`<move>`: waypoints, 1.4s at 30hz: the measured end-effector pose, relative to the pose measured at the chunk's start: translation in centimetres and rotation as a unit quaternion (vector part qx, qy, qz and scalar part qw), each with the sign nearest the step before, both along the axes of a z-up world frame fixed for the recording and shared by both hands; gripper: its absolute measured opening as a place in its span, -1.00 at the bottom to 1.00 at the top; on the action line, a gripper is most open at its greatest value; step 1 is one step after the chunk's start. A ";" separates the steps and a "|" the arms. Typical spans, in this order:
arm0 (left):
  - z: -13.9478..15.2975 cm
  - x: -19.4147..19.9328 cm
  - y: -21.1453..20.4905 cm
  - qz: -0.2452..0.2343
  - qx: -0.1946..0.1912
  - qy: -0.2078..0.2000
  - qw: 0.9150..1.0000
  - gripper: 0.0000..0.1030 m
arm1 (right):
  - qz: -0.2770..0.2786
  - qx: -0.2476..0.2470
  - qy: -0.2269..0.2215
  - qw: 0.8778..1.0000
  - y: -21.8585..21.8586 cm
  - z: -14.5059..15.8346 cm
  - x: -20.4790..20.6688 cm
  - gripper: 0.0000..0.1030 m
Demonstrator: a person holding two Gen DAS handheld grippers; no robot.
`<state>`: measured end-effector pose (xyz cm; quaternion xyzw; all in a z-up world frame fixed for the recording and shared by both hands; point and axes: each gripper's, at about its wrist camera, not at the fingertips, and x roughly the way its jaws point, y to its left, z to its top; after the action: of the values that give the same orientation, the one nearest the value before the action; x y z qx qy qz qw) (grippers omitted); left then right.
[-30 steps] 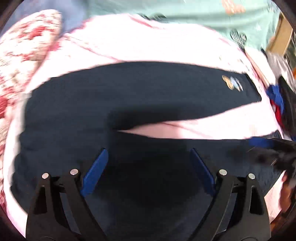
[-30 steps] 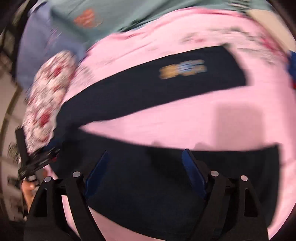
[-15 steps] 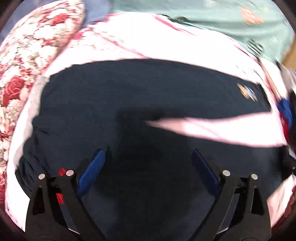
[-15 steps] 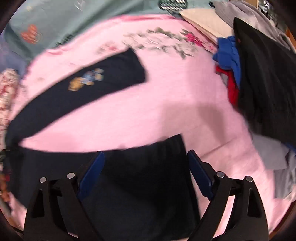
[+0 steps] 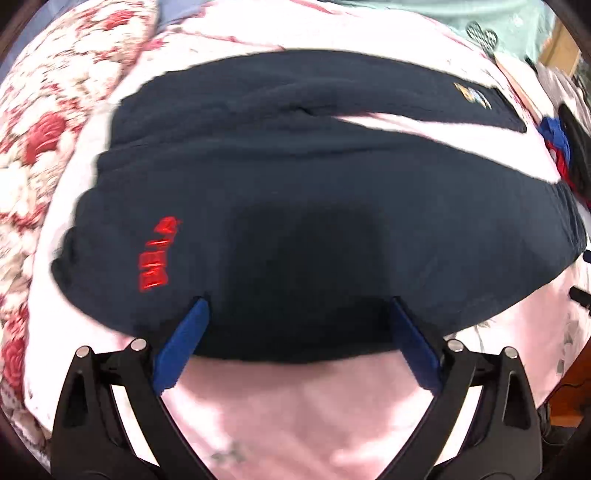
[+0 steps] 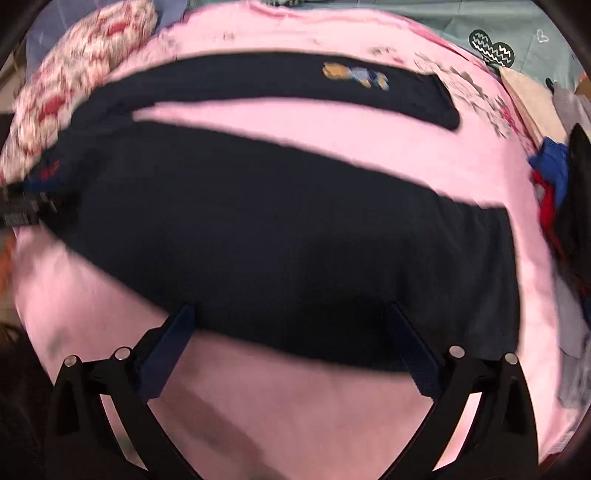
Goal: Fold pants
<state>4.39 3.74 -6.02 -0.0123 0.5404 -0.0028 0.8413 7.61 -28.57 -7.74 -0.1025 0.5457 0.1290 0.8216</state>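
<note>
Dark navy pants (image 5: pixel 295 206) lie flat on a pink sheet (image 5: pixel 295 406), with the waist at the left and red lettering (image 5: pixel 159 258) near the hip. Both legs run to the right, and the far leg carries a small coloured patch (image 6: pixel 354 75). My left gripper (image 5: pixel 299 306) is open, its blue pads (image 5: pixel 184 339) over the pants' near edge by the waist. My right gripper (image 6: pixel 290 308) hovers at the near leg's (image 6: pixel 295 236) front edge. Its jaws are opening and grip nothing. The left gripper (image 6: pixel 22 210) shows at the waist in the right wrist view.
A red and white floral quilt (image 5: pixel 44 129) lies left of the waist. A pile of black, blue and red clothes (image 6: pixel 554 177) sits past the leg ends on the right. Teal bedding (image 5: pixel 480 14) lies behind. Bare pink sheet (image 6: pixel 295 406) stretches in front of the pants.
Both grippers have drawn back to the pants' near edge, so pink sheet now shows under their fingers. The left one shifted toward the waist. The right one swung left from the cuff.
</note>
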 end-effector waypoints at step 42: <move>4.7 9.2 18.2 0.189 0.027 -0.096 0.977 0.83 | 0.059 0.040 -0.083 0.994 6.7 5.3 16.1 0.97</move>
<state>13.59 21.99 -1.28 -0.0912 0.4453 0.1699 0.8744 23.74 -21.83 -2.43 -0.1118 0.4629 0.1898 0.8586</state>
